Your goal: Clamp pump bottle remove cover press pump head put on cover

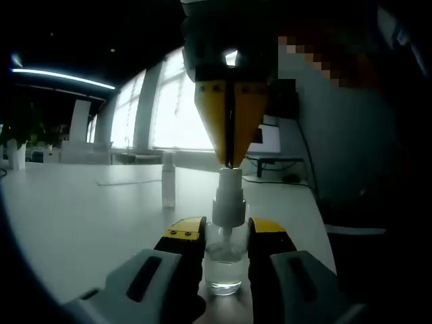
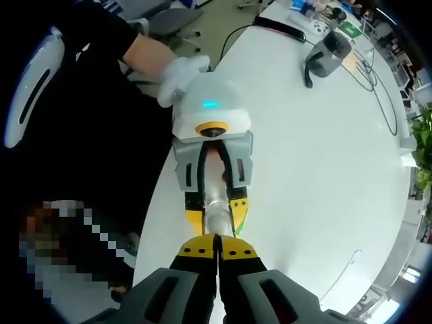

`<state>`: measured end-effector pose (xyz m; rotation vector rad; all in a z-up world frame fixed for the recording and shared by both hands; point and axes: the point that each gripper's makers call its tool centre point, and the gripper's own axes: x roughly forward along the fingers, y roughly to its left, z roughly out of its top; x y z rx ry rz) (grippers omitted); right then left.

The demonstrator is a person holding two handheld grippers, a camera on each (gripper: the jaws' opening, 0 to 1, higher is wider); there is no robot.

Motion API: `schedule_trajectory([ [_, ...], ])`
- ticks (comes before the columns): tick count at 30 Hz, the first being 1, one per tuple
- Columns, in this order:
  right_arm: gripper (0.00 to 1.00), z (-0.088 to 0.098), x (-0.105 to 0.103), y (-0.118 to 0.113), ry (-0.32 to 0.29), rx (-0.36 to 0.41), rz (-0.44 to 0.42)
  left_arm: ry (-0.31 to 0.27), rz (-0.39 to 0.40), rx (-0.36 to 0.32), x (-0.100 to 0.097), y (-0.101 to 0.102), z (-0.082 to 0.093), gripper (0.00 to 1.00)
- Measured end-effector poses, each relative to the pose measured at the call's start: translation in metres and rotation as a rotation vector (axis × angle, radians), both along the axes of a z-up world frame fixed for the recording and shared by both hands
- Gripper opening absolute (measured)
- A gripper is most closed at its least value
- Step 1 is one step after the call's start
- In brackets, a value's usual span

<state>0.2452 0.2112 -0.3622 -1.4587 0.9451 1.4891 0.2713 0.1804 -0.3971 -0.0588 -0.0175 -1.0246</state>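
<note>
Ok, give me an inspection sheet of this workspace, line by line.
Surface: white table, bare around the bottle.
Job's things: clear pump bottle upright on the table; its cover stands apart behind it, off the bottle.
Clutter: grey device and small items at the table's far end.
Grippers: left gripper shut on the pump bottle; right gripper with fingers together, tips on the pump head from above.
Cables: black cable near the far end; a thin cable near the table edge.
Surroundings: bright windows, monitor, green plant, office chairs.
</note>
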Motion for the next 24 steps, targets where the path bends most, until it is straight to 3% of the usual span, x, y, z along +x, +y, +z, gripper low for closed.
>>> schedule_trajectory([
  [24,0.00,0.0000,0.0000,-0.0004,-0.006,-0.002,-0.011,0.000,0.000,0.000,-0.0006,-0.0007,0.0003,0.16],
])
